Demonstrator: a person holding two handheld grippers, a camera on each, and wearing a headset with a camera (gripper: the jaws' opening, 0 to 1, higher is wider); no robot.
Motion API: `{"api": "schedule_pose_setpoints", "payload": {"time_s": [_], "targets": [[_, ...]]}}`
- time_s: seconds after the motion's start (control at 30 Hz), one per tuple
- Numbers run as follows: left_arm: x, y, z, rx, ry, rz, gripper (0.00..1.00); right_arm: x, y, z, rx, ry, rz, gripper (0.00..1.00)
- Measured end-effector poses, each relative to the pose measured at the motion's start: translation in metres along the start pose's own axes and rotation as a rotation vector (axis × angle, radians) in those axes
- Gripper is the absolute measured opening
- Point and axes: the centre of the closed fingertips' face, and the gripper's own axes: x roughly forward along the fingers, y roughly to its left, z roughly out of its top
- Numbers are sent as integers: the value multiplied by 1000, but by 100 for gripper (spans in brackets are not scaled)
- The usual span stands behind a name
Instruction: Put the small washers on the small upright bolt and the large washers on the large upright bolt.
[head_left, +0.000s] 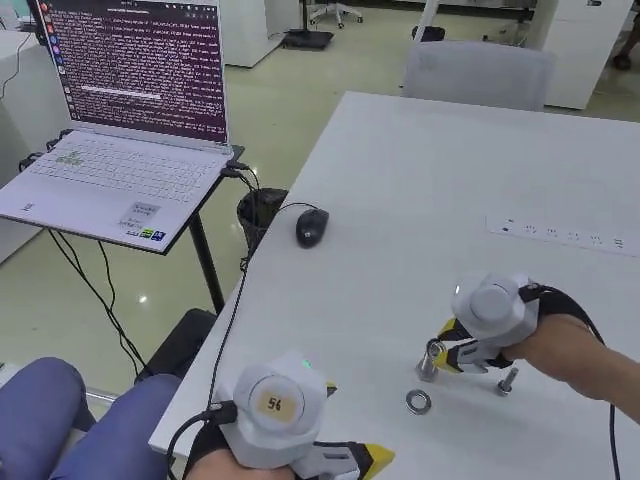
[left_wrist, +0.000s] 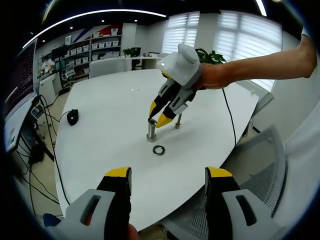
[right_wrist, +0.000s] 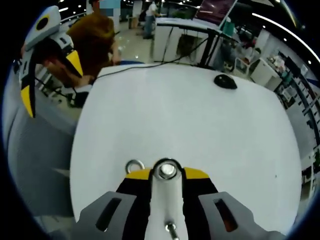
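The white tabletop (head_left: 400, 200) before me stands on a pale glossy floor (head_left: 270, 100), with a grey chair back (head_left: 478, 72) at its far edge. Farther off, white slatted window blinds (left_wrist: 240, 35) glow under a curved ceiling light strip (left_wrist: 100, 14), beside what may be stocked wall shelving (left_wrist: 92, 47).

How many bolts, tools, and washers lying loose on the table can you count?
Bolts: 2, a large bolt and a small bolt
Loose on the table: 1 washer
Tools: 2, the left tool and the right tool
Total: 5
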Motion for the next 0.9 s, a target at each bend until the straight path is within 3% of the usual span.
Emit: {"api": "schedule_pose_setpoints", "payload": {"time_s": [0.5, 0.9], "targets": [[1, 3, -2, -9, 3, 1, 59, 13, 1, -2, -24, 39, 21, 23], [-3, 9, -7, -24, 4, 13, 59, 39, 3, -15, -3, 99, 40, 24]]}}
